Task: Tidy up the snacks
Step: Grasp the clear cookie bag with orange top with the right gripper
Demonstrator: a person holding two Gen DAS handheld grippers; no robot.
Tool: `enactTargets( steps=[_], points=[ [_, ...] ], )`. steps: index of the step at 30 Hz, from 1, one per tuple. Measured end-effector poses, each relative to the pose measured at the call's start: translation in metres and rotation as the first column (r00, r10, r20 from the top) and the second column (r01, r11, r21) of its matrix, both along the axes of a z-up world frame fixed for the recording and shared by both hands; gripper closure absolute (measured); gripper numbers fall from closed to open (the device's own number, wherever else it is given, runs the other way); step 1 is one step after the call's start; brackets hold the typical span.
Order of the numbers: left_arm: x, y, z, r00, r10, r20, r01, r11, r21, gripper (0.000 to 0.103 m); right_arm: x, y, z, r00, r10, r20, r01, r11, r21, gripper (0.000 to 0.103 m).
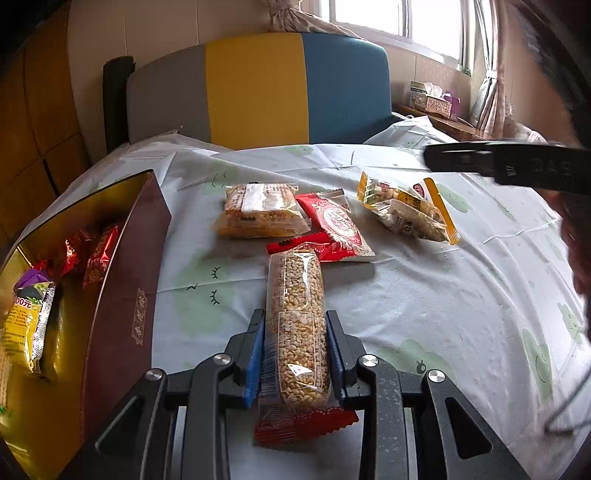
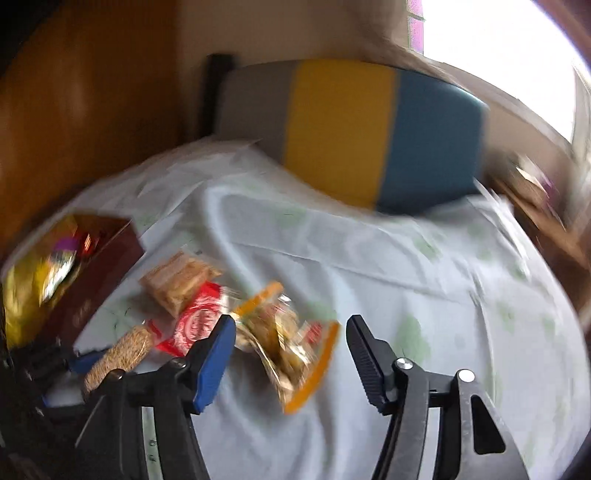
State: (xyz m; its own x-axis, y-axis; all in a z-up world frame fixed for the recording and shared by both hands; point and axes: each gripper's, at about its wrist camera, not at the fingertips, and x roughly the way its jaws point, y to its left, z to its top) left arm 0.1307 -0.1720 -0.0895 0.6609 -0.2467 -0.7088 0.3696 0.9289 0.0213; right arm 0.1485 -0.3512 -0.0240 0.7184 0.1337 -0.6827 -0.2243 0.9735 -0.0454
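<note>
A pale printed sheet covers the bed; the left claw clenches a grain bar, the right claw gapes; a yellow packet reads "00元".

Grey/yellow/blue headboard behind bed w/ pale printed sheet; bright window at right, wood panelling at left.
</note>
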Motion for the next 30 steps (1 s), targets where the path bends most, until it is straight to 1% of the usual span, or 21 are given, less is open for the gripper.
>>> enactTargets(
  steps=[2,3,5,7,9,12,13,14,15,16,18,19,20,21,22,24,26,27,30],
  points=[
    [0.000,0.000,0.000,1.000,0.000,0.001,0.000,1.000,0.000,0.072,0.018,0.009,-0.006,0.995,0.079,-0.053,-0.082,0.996,-0.043,0.040],
    [0.000,0.000,0.000,1.000,0.000,0.002,0.000,1.000,0.001,0.072,0.026,0.012,-0.012,0.988,0.117,-0.102,-0.123,0.991,-0.054,0.040],
    [0.000,0.000,0.000,1.000,0.000,0.005,0.000,1.000,0.003,0.071,0.041,0.017,-0.023,0.977,0.143,-0.155,-0.160,0.981,-0.106,0.040],
    [-0.001,-0.001,0.000,1.000,0.002,0.008,-0.002,1.000,0.005,0.071,0.046,0.019,-0.033,0.969,0.149,-0.198,-0.177,0.976,-0.129,0.039],
    [-0.002,-0.002,-0.001,1.000,0.003,0.011,-0.003,1.000,0.007,0.071,0.050,0.016,-0.035,0.969,0.161,-0.185,-0.179,0.980,-0.085,0.039],
    [-0.003,-0.003,-0.001,1.000,0.004,0.013,-0.004,1.000,0.008,0.071,0.053,0.010,-0.038,0.973,0.136,-0.184,-0.141,0.990,-0.012,0.038],
    [-0.003,-0.003,-0.001,1.000,0.004,0.012,-0.004,1.000,0.008,0.071,0.053,0.010,-0.038,0.975,0.133,-0.179,-0.136,0.991,-0.007,0.037],
    [-0.003,-0.003,-0.001,1.000,0.004,0.012,-0.004,1.000,0.008,0.071,0.053,0.009,-0.039,0.975,0.137,-0.178,-0.140,0.990,-0.007,0.035],
    [-0.003,-0.003,-0.001,1.000,0.004,0.013,-0.004,1.000,0.008,0.071,0.052,0.009,-0.040,0.971,0.149,-0.186,-0.152,0.988,-0.006,0.028],
    [-0.003,-0.003,-0.001,1.000,0.004,0.013,-0.004,1.000,0.008,0.071,0.048,0.011,-0.039,0.965,0.159,-0.206,-0.166,0.986,-0.016,0.022],
    [-0.003,-0.003,-0.001,1.000,0.004,0.013,-0.004,1.000,0.008,0.071,0.047,0.016,-0.051,0.949,0.146,-0.279,-0.182,0.977,-0.108,0.022],
    [-0.002,-0.003,-0.002,1.000,0.004,0.013,-0.004,1.000,0.008,0.071,0.047,0.016,-0.057,0.941,0.142,-0.308,-0.195,0.969,-0.149,0.023],
    [-0.003,-0.003,-0.001,1.000,0.004,0.014,-0.004,1.000,0.008,0.071,0.045,0.012,-0.058,0.945,0.145,-0.295,-0.194,0.970,-0.146,0.024],
    [-0.003,-0.003,-0.001,1.000,0.005,0.015,-0.005,1.000,0.008,0.071,0.045,0.008,-0.056,0.951,0.134,-0.277,-0.174,0.977,-0.124,0.033],
    [-0.003,-0.003,-0.002,1.000,0.005,0.016,-0.005,1.000,0.008,0.071,0.046,0.004,-0.054,0.956,0.120,-0.268,-0.148,0.985,-0.087,0.035],
    [-0.003,-0.004,-0.001,1.000,0.006,0.017,-0.006,1.000,0.009,0.071,0.051,-0.009,-0.051,0.957,0.090,-0.276,-0.082,0.996,0.040,0.036],
    [-0.003,-0.004,-0.001,1.000,0.006,0.018,-0.006,1.000,0.009,0.071,0.051,-0.017,-0.051,0.960,0.053,-0.274,-0.020,0.992,0.123,0.045],
    [-0.003,-0.004,-0.001,1.000,0.006,0.018,-0.007,1.000,0.009,0.071,0.050,-0.021,-0.052,0.963,0.034,-0.269,0.008,0.988,0.154,0.053],
    [-0.003,-0.004,-0.001,1.000,0.007,0.019,-0.008,1.000,0.010,0.071,0.041,-0.029,-0.052,0.966,-0.042,-0.256,0.100,0.970,0.220,0.056]
  ],
)
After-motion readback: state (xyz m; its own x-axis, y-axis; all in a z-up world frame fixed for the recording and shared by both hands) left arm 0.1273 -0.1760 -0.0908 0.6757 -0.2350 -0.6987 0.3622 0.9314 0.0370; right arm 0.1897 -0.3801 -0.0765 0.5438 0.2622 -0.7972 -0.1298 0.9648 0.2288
